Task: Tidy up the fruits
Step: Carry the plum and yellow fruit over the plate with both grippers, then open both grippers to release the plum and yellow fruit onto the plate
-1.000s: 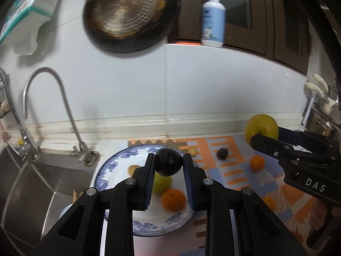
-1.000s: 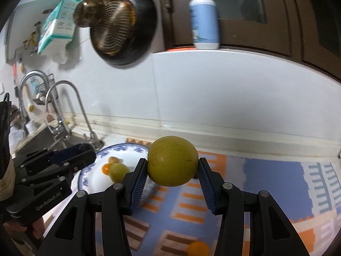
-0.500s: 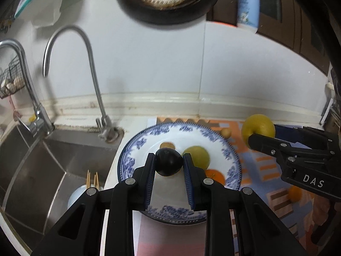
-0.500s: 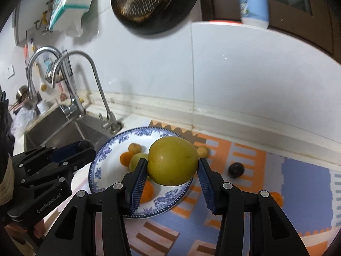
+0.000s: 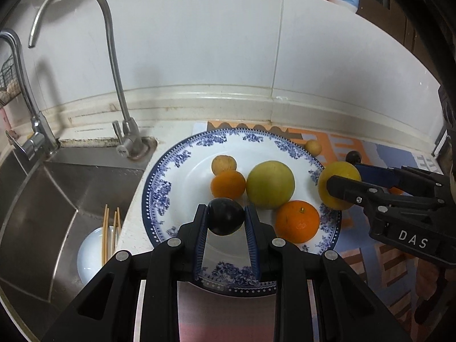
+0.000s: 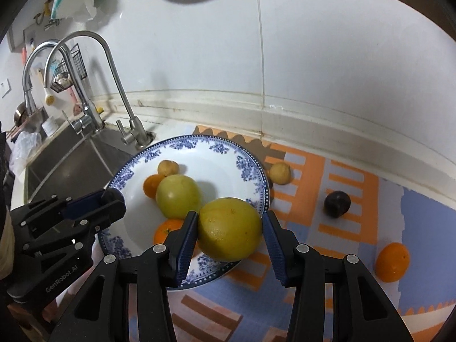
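Since fruits get collected on blue-rimmed plate [image 5: 159,196], both grippers carry one there. Left gripper [image 5: 226,219] clenched on dark plum [image 5: 225,216], smooth, round, above plate's near side. Right gripper [image 6: 229,229] grasping yellow citrus [image 6: 229,229], dimpled rind, over plate's right rim. On plate: two glossy oranges, green-yellow fruit [image 5: 270,184], small tan one. Off plate, on patterned mat [image 6: 356,228] over desk: second plum [image 6: 337,204], orange [image 6: 392,261], small tan fruit [image 6: 280,173].

right gripper [image 6: 229,229]: clamped on yellow fruit [image 6: 229,229] over plate [image 6: 250,171] near rim | left gripper [image 6: 114,199]: over plate's left side | on plate: green fruit [image 6: 178,196], two oranges | mat [image 6: 356,199]: dark plum [image 6: 337,203], orange [image 6: 392,262]
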